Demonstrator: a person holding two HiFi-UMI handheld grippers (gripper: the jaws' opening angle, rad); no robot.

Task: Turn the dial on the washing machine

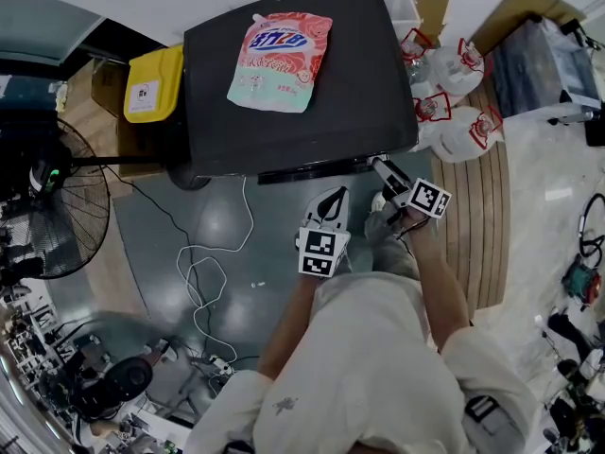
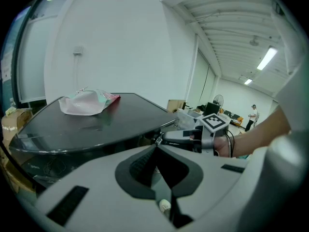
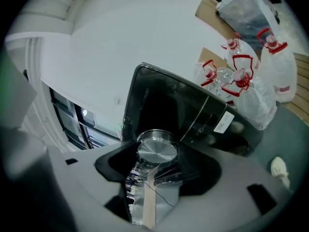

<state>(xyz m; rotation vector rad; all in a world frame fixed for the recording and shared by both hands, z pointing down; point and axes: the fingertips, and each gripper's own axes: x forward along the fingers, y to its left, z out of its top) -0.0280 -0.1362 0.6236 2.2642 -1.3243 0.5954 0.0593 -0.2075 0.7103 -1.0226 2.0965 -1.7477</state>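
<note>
The black washing machine (image 1: 284, 130) stands ahead of me, with a pink and green detergent pouch (image 1: 281, 60) lying on its top. My right gripper (image 1: 378, 164) reaches the machine's front edge at its right end. In the right gripper view its jaws are shut on the round silver dial (image 3: 157, 151), one pad on each side of it, and the view is rolled to one side. My left gripper (image 1: 333, 201) hangs in front of the machine, left of the right one, shut with nothing in it. The left gripper view shows the machine's top (image 2: 87, 129), the pouch (image 2: 87, 102) and the right gripper (image 2: 166, 138).
A yellow bin (image 1: 154, 83) stands left of the machine and a floor fan (image 1: 47, 206) further left. A white cable (image 1: 203, 272) loops over the grey floor. Several clear jugs with red handles (image 1: 454, 93) sit on wooden boards to the right.
</note>
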